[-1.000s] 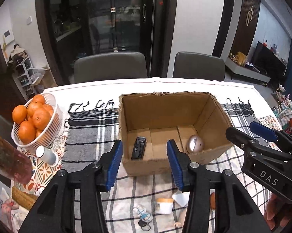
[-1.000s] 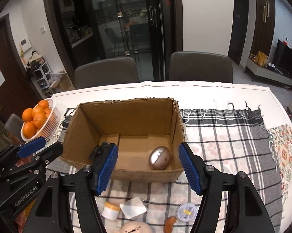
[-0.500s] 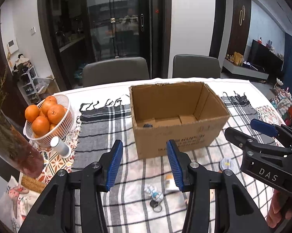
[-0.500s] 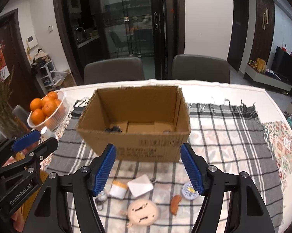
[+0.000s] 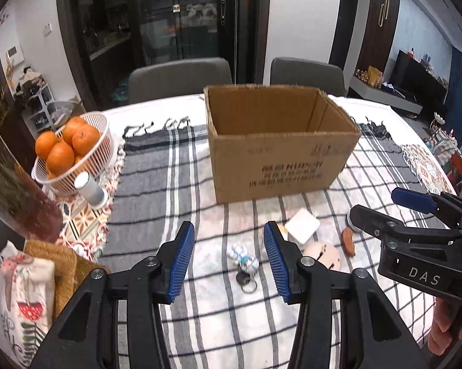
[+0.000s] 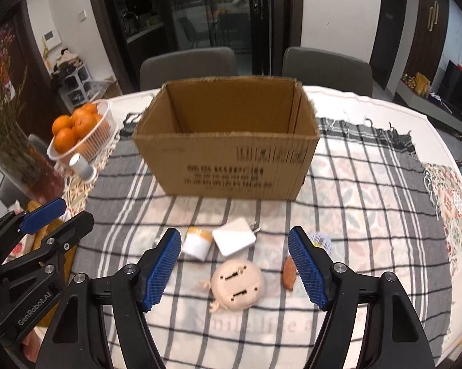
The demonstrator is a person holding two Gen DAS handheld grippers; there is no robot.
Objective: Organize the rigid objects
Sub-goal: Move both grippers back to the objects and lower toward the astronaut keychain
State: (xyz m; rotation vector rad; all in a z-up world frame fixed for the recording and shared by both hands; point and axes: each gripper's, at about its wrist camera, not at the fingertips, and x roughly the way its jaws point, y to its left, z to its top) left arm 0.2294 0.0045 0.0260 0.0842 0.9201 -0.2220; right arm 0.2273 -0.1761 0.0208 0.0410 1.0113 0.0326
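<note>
1. Both jaws wide apart and empty: left gripper [image 5: 229, 261] over keys [image 5: 245, 269], right gripper [image 6: 234, 269] over round beige gadget [image 6: 237, 286].
2. Now backed off from box [image 6: 231, 150]; a second ago close above it.
3. Probably means next pickup: white pad [image 6: 234, 237], small jar [image 6: 197, 243] near, just before the box.

The box [image 6: 231, 166] is matt brown corrugated cardboard with rough-cut edges and printed text. It stands on a woven plaid cloth [image 6: 369, 190] with fringed ends. The gripper pads [image 6: 162, 269] are blue ribbed rubber or plastic on matt black plastic arms with metal screws. The basket [image 5: 100, 144] is glossy white slatted plastic. The white square [image 6: 234, 236] looks like smooth plastic. The keyring [image 5: 246, 279] is metal.
</note>
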